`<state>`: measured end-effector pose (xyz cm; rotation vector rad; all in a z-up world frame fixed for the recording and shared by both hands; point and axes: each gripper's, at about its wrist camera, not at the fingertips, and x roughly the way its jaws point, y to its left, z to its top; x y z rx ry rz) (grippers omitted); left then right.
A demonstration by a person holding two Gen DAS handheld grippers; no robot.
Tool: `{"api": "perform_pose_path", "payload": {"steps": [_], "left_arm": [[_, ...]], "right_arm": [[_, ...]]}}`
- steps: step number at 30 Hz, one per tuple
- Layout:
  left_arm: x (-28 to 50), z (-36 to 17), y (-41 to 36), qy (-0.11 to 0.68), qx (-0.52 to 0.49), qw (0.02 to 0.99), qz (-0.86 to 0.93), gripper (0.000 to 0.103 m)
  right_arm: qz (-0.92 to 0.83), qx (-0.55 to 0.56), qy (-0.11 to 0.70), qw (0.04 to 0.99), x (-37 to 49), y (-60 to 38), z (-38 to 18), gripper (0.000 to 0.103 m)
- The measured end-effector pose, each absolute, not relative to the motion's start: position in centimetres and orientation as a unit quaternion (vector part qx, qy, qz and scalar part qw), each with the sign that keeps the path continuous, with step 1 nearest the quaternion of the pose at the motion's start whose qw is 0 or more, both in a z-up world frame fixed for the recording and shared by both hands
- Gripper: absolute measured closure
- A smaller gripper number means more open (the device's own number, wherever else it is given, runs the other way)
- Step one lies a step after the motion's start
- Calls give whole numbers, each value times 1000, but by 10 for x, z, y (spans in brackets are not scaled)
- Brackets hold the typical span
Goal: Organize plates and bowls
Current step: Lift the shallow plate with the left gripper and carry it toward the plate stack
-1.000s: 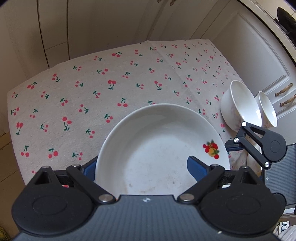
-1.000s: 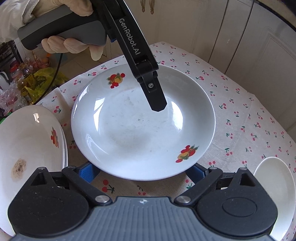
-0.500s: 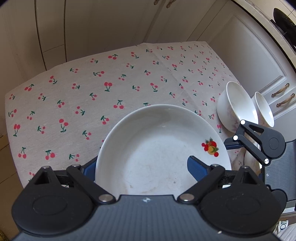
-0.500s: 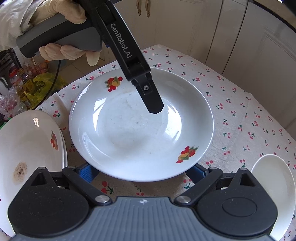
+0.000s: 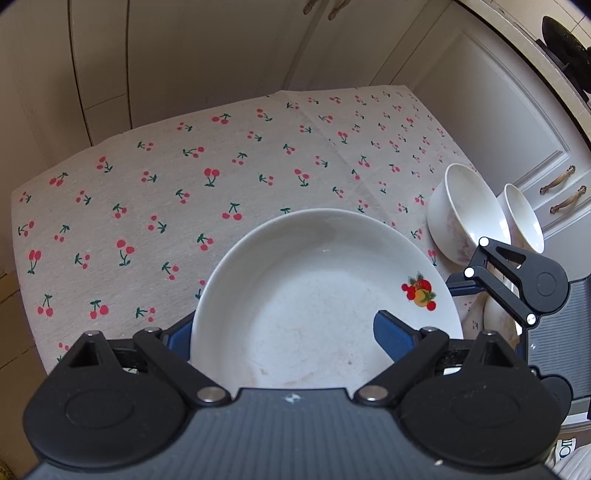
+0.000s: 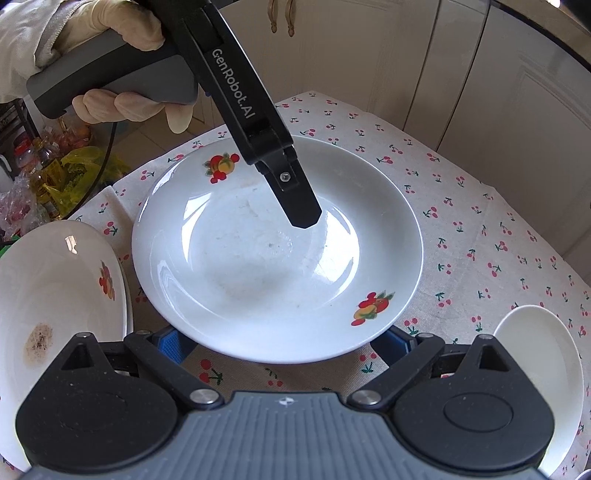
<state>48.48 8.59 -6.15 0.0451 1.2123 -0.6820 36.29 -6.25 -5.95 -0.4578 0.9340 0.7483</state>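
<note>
A white deep plate with fruit decals lies over the cherry-print cloth. My left gripper is open and straddles its near rim. The right blue pad sits over the plate's inside, while the left pad is behind the rim. From the right wrist view, one black left finger hangs over the plate. My right gripper is open too, and the opposite rim partly covers both of its blue pads. I cannot tell whether the plate rests on the cloth.
Two white bowls stand at the table's right edge by cabinet drawers. Stacked plates, the top one stained brown, lie left of the right gripper. Another white bowl is at its right. A gloved hand holds the left gripper.
Both views have drifted slightly over the cloth. The plate keeps its place between the fingers, and neither gripper's jaws have changed.
</note>
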Motion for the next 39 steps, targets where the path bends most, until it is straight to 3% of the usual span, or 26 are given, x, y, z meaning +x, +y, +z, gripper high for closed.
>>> {"api": "perform_pose_path", "payload": {"steps": [39], "left_arm": [[416,-4,88,514,38,798,-311,8]], "right_arm": [[347,-231,383,825,295,-67,0,4]]}}
